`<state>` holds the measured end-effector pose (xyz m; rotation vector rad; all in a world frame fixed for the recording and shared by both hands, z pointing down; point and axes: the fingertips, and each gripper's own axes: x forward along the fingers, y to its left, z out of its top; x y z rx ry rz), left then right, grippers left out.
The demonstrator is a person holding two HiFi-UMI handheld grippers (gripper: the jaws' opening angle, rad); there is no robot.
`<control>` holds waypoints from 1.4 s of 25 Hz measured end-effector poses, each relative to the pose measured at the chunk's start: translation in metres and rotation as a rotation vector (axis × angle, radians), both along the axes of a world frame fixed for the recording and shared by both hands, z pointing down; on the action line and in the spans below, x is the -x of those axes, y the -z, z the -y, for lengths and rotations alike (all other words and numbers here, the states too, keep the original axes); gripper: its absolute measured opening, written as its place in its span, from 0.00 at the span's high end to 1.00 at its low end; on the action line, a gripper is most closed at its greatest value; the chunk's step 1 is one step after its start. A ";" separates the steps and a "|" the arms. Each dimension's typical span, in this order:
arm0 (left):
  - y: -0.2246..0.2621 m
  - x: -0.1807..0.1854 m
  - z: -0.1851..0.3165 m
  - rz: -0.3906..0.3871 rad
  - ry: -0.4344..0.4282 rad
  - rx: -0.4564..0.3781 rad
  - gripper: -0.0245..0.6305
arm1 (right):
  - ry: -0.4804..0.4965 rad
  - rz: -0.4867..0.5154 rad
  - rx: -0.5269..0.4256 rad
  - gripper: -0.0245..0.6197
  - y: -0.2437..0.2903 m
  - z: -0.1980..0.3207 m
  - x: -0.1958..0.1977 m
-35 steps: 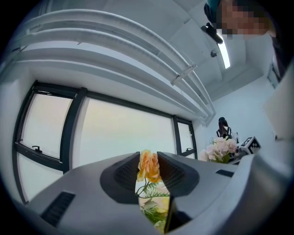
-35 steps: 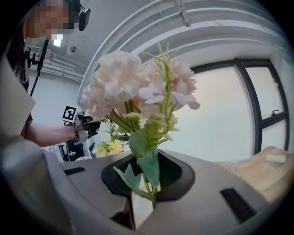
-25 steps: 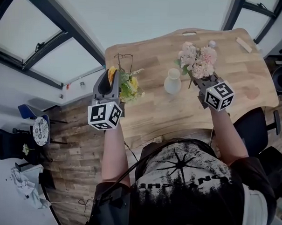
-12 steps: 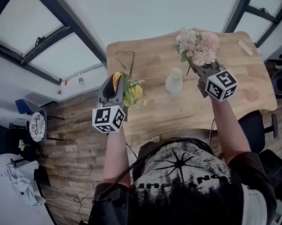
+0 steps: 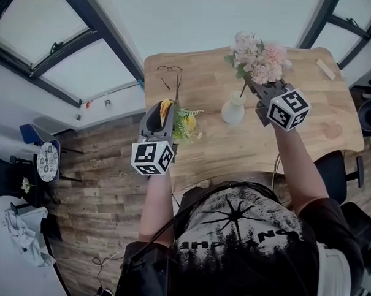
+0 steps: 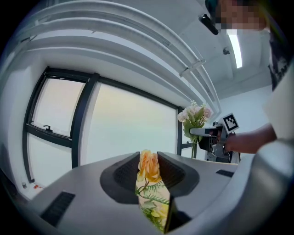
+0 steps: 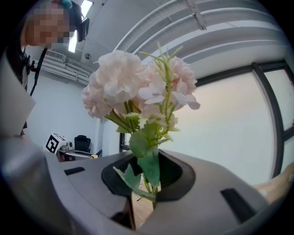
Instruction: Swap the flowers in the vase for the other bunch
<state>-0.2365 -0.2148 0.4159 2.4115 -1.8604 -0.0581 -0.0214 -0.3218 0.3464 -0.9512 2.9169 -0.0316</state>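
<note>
Wood-top desk (image 5: 310,113) fills mid frame, w/ the person at its near edge, both forearms stretched fwd and the claws held roughly level. Vs 1 s back: right claw (image 5: 254,86) has gone up w/ the pink bunch (image 5: 258,55), so the blooms now sit high over the white vase (image 5: 234,111). Left claw (image 5: 165,106) has sunk lower by the desk's left edge w/ the yellow bunch (image 5: 185,123). Both grips unchanged. Right forearm runs up the right side, left forearm up the left, the claws well apart w/ the vase between them, nearer the right one. Right claw (image 7: 144,179) is clamped on green stems and leaves, w/ pale pink and cream heads fanning out above it. Left claw (image 6: 149,167) is clamped on the yellow bunch, w/ an orange-yellow rose poking up past the pads and ferny green below. One thin stem drops from the pink bunch toward the vase mouth; in it or just above, can't tell. Vase stands upright on the desk. Glasses (image 5: 170,73) lie at the far left corner.
</note>
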 end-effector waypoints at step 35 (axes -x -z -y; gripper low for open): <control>-0.013 -0.018 0.006 0.016 -0.113 0.082 0.77 | -0.053 -0.066 0.035 0.82 -0.131 -0.004 0.005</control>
